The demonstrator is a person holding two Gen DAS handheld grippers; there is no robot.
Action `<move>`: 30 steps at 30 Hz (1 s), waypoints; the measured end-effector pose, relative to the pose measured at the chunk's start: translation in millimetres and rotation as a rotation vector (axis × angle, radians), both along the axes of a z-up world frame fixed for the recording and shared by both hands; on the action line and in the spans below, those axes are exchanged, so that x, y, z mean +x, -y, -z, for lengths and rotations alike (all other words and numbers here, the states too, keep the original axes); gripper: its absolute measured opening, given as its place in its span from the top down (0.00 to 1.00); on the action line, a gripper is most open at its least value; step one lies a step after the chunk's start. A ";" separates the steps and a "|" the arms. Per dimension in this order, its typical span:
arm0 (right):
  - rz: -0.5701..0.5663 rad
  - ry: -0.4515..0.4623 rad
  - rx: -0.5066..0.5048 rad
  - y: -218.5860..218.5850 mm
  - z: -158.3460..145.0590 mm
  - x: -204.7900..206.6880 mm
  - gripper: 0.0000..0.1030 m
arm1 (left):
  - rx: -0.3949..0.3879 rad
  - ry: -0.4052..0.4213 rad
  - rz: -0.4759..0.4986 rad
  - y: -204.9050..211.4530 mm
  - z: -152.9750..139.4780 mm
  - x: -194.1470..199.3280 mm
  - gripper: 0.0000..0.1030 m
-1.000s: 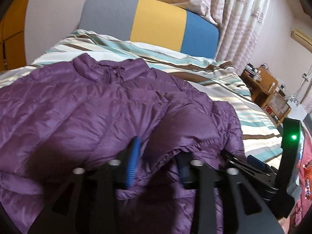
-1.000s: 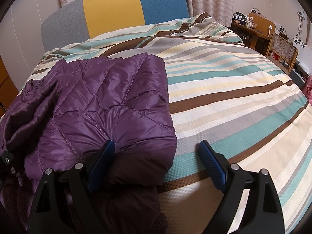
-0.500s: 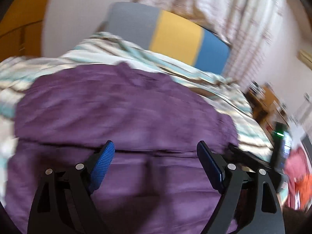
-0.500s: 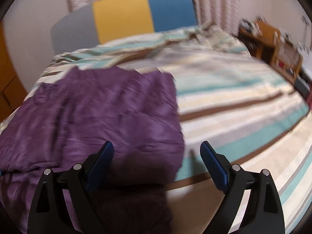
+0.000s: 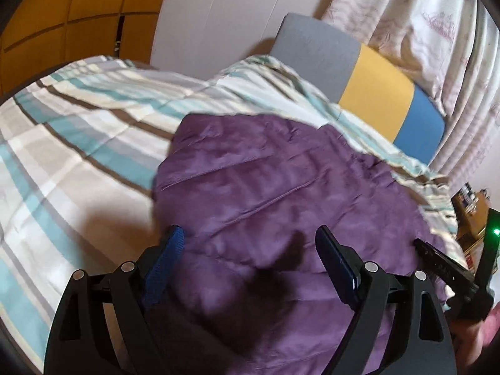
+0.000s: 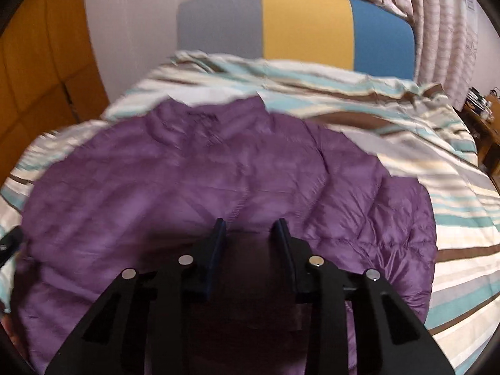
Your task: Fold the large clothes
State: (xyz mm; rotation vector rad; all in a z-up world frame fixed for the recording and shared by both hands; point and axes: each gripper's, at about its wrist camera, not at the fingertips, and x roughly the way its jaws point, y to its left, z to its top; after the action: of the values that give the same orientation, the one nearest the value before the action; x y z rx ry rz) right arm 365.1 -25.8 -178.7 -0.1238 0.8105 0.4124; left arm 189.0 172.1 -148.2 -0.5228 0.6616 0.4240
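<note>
Your left gripper (image 5: 250, 243) stands wide over the purple quilted puffer jacket (image 6: 218, 181), gripping nothing. Your right gripper (image 6: 250, 228) is closing, its narrowed jaws seemingly around a jacket fold, though blur hides contact. The jacket lies spread across the striped bed cover (image 5: 78, 131), collar toward the grey, yellow and blue headboard (image 6: 306, 25).
</note>
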 end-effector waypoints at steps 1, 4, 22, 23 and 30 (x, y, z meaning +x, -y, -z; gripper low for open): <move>0.007 -0.014 0.001 2.5 9.2 2.5 0.70 | -0.013 -0.005 -0.001 -2.3 4.3 -2.0 0.17; 0.027 0.004 0.018 9.6 22.8 -0.3 0.69 | -0.062 0.001 -0.028 -7.7 10.7 -11.5 0.17; 0.029 0.037 -0.021 5.5 25.8 -2.9 0.65 | 0.157 -0.176 0.080 -38.6 24.0 99.4 0.42; 0.029 0.037 -0.024 4.9 26.4 -2.7 0.65 | 0.158 -0.161 0.080 -40.0 26.5 97.1 0.42; 0.033 0.040 -0.037 2.3 28.8 -1.5 0.64 | 0.153 -0.145 0.086 -41.4 28.6 95.8 0.40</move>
State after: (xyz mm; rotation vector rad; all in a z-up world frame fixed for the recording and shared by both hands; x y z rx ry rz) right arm 363.6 -28.1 -207.5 -0.1528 0.7798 0.3628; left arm 284.8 213.5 -176.8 -0.3195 0.7816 0.4302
